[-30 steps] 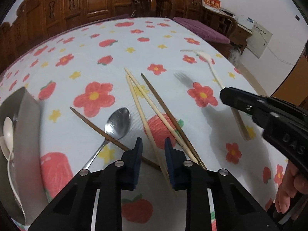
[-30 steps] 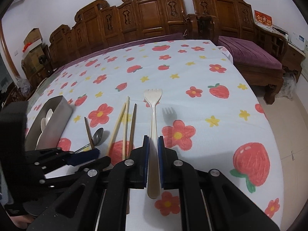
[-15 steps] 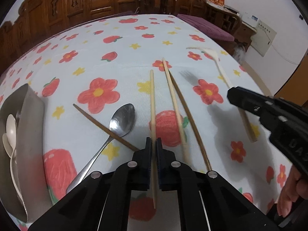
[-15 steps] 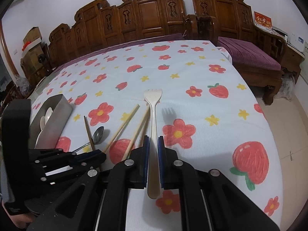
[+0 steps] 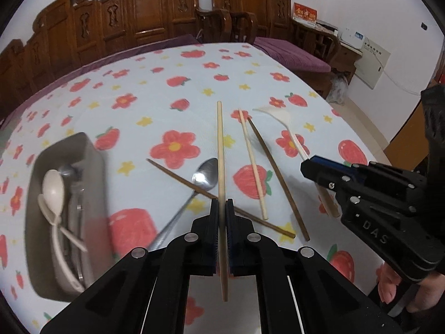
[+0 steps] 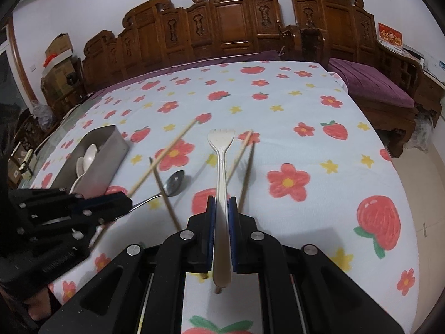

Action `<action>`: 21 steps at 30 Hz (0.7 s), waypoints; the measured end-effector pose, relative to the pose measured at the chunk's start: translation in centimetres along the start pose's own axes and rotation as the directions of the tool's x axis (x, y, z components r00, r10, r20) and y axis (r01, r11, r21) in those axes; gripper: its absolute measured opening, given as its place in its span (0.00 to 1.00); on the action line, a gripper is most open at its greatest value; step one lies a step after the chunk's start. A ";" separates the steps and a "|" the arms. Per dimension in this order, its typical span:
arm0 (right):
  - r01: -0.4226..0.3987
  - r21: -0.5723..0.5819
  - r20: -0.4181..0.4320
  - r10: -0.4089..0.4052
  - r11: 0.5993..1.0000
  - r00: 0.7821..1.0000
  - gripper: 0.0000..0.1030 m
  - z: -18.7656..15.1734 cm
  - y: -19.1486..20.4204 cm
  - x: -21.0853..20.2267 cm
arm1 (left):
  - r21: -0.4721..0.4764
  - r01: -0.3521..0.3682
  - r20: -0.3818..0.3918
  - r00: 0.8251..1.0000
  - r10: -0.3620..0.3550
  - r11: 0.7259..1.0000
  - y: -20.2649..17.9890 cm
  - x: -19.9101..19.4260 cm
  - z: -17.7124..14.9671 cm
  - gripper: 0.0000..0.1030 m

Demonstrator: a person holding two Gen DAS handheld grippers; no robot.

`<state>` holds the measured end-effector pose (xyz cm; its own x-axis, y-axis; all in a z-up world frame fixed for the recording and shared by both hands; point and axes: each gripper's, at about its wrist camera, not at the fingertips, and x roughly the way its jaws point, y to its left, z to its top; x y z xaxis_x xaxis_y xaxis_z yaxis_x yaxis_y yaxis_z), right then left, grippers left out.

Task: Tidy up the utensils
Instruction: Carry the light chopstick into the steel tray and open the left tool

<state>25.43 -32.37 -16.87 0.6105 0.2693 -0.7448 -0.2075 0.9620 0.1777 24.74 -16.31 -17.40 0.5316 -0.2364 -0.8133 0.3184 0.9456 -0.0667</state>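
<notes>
Both grippers point down at the tablecloth [image 5: 155,89]: left gripper [image 5: 221,208] clamps one pale chopstick [image 5: 220,144] off the cloth, right gripper [image 6: 221,203] clamps the white fork [image 6: 221,150] by its handle. Loose on the cloth: one pale chopstick, two dark chopsticks [image 5: 275,172], one metal spoon [image 5: 204,174]. Metal tray [image 5: 91,150] at left holds two white spoons [image 5: 51,185]; other metal pieces there unclear.

4 chopsticks [image 5: 220,150], 4 spoons [image 5: 205,174], 1 fork [image 6: 221,167]
</notes>
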 end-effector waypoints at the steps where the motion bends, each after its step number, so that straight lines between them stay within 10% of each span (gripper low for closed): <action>1: -0.006 -0.005 0.001 0.006 1.000 1.000 0.10 -0.1 0.3 0.0 | -0.001 -0.002 0.004 1.000 0.002 1.000 0.3 -0.4 0.0 0.04; 21: -0.036 -0.165 0.023 0.040 0.986 0.999 0.10 -0.6 7.3 -0.9 | -0.068 -0.063 0.063 0.996 0.067 0.996 8.8 -6.6 -1.8 0.04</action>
<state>22.94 -25.65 -15.33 0.6187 0.3088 -0.7224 -0.3524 0.9309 0.0962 22.61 -6.05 -13.69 0.6003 -0.1859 -0.7779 0.2302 0.9716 -0.0546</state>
